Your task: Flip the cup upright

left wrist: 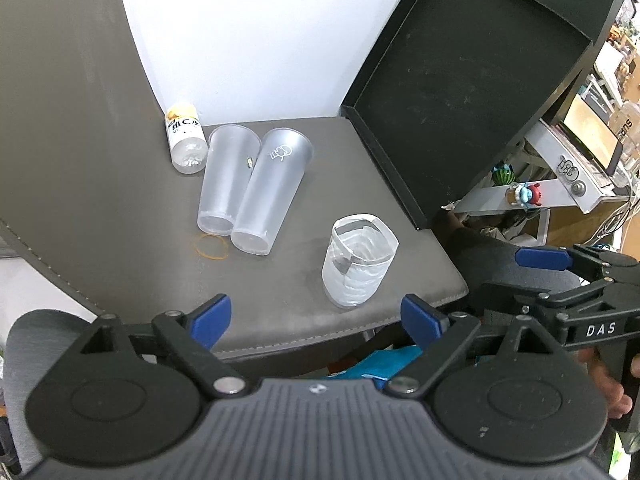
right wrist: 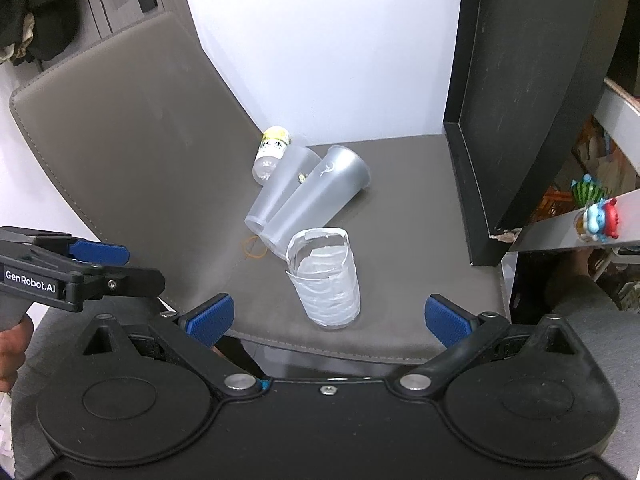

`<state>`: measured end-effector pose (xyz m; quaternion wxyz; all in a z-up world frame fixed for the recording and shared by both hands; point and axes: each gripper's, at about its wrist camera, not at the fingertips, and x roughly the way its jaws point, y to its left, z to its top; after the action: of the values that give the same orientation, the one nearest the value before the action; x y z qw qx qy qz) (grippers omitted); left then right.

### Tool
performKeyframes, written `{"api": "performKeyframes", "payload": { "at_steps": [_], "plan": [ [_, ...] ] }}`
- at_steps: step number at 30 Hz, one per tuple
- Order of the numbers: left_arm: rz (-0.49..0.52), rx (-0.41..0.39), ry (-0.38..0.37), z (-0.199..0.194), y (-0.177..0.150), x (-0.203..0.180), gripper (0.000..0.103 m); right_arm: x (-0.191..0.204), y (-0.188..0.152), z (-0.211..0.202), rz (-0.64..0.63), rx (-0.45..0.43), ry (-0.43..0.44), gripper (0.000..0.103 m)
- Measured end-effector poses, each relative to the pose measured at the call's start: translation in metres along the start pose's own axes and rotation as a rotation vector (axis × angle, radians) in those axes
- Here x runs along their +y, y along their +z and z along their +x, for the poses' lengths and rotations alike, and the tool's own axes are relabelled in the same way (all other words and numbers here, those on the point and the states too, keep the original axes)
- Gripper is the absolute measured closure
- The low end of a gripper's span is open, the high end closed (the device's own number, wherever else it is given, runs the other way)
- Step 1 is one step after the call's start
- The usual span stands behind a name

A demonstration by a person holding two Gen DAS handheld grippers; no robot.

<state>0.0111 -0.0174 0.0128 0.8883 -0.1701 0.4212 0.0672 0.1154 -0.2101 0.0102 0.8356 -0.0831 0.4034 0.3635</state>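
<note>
Both wrist cameras look down and forward from just off the front edge of the chair seat (left wrist: 280, 312), the left from the left, the right from the right. Both views share the cups (left wrist: 268, 192) (right wrist: 316, 196) mid-seat and the black board (left wrist: 460, 92) (right wrist: 516, 112) at right.

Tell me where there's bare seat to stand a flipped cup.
Free: the grey chair seat between the tape-wrapped white cup and the black box lid, plus the front-left strip by the orange rubber band. Crowded: the back, where two frosted plastic cups lie side by side against a small clear bottle.
</note>
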Motion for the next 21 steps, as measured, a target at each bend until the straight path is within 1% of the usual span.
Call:
{"api": "performKeyframes", "payload": {
  "at_steps": [7,21],
  "plan": [
    [0.005,-0.004,-0.004,-0.0052,-0.0018,-0.0004,0.012,0.0005,0.0007,-0.0052,0.001,-0.009,0.002,0.0],
    [0.018,0.014,-0.014,0.0025,-0.0028,-0.0075,0.012,0.0008,-0.0024,-0.0013,0.008,0.006,0.001,0.0]
  ]
}}
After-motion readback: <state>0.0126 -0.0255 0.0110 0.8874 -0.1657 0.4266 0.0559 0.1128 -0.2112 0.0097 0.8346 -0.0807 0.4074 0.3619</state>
